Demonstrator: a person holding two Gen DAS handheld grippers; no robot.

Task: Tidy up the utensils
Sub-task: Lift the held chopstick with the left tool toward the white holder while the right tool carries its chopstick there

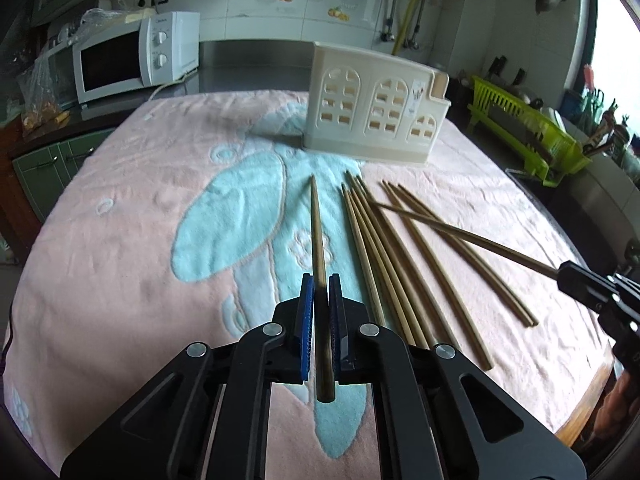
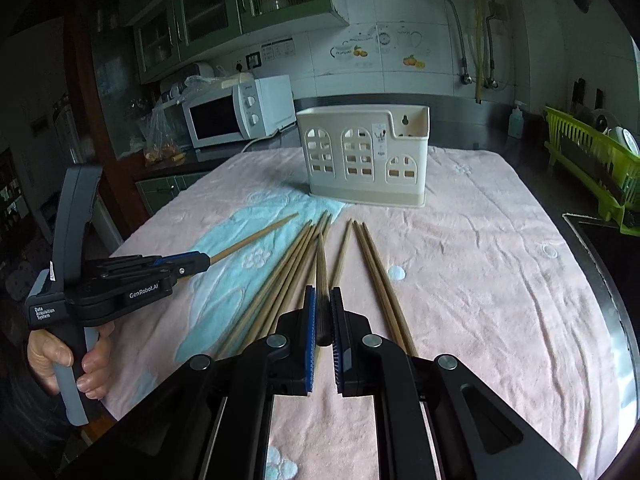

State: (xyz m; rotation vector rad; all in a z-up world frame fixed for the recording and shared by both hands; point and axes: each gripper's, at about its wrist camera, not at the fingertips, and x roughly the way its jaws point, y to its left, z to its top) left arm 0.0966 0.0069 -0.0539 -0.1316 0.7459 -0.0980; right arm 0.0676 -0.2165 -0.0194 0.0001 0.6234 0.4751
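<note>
Several wooden chopsticks (image 1: 384, 252) lie side by side on a pink and blue towel (image 1: 120, 220); they also show in the right wrist view (image 2: 280, 280). A cream utensil holder (image 1: 372, 108) with arched window cutouts stands upright behind them, also in the right wrist view (image 2: 366, 156). My left gripper (image 1: 320, 284) is shut on one chopstick (image 1: 317, 224), held just above the towel and pointing at the holder. My right gripper (image 2: 323, 294) is shut on another chopstick (image 2: 321, 256). Each gripper shows in the other's view: the right gripper (image 1: 560, 274) and the left gripper (image 2: 206, 260).
A white microwave (image 1: 132, 56) stands at the back left. A green dish rack (image 1: 528, 132) sits at the right, with a dark sink edge (image 2: 600, 248) beside the towel. Tiled wall and pipes lie behind the holder. A hand (image 2: 64, 360) grips the left handle.
</note>
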